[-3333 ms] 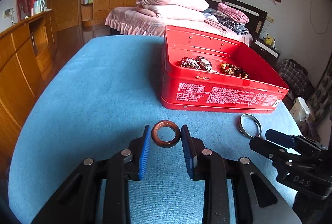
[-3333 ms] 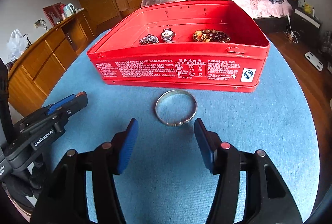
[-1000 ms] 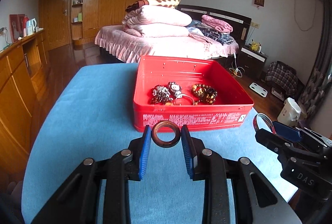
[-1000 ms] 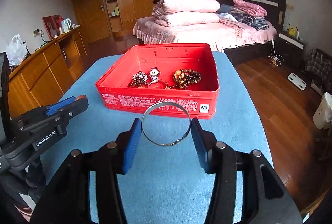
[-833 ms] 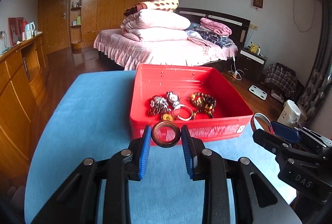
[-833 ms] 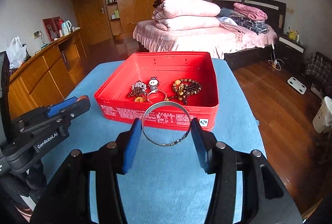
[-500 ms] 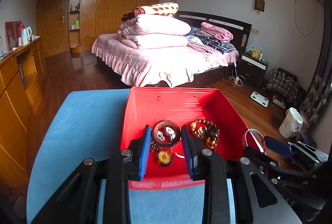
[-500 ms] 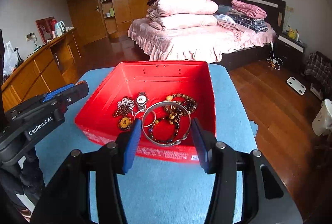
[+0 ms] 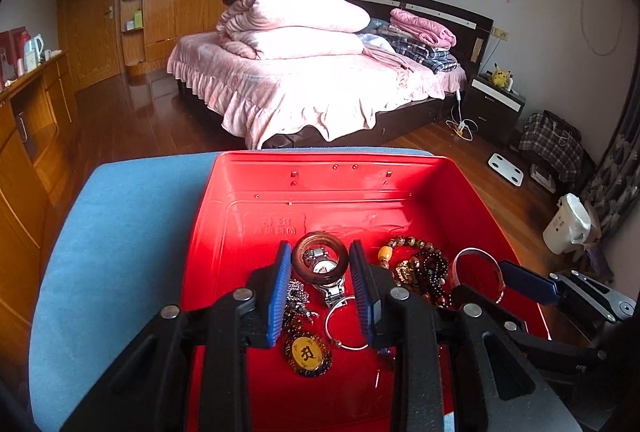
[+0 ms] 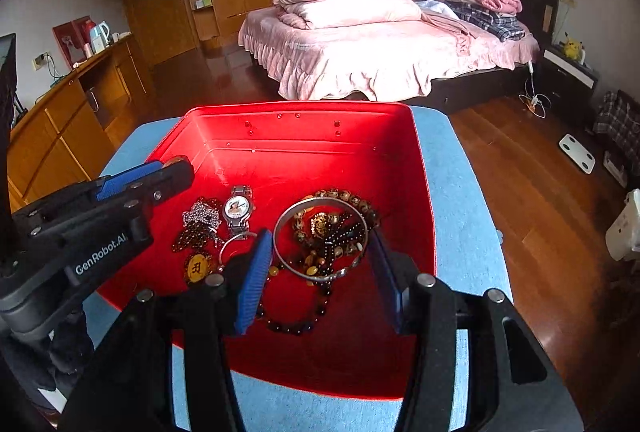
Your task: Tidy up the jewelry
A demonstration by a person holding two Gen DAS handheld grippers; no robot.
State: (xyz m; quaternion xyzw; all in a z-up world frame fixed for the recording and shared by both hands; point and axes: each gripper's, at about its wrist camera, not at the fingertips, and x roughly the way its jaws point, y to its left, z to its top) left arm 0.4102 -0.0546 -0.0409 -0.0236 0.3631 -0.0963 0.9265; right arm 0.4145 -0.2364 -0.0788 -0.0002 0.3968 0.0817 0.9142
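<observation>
Since three seconds ago both grippers have lifted their rings off the blue surface (image 9: 120, 216) and carried them forward, so that each now hangs over the open red tin (image 9: 328, 167) instead of in front of it.

The tin is stiff metal with upright walls, probably heavy enough to stay put when something drops into it. The silver bangle (image 10: 320, 238), pinched across its width by the right gripper (image 10: 320, 272), is a thin, hard hoop: light, smooth and likely slippery, best held by opposite points on the rim as now. The brown ring (image 9: 319, 259), clamped the same way in the left gripper (image 9: 320, 284), is thicker and looks like wood or stone; it could chip if dropped on metal.

The left wrist view shows the brown ring directly above the watch (image 9: 326, 272), with a gold pendant (image 9: 307, 354) and a thin loose hoop (image 9: 346, 322) nearer the camera. The right wrist view hides that ring behind the left gripper's body, but shows the whole bead tangle (image 10: 332, 228) beneath the bangle and a dark bead strand (image 10: 296, 324) trailing toward the near wall.
</observation>
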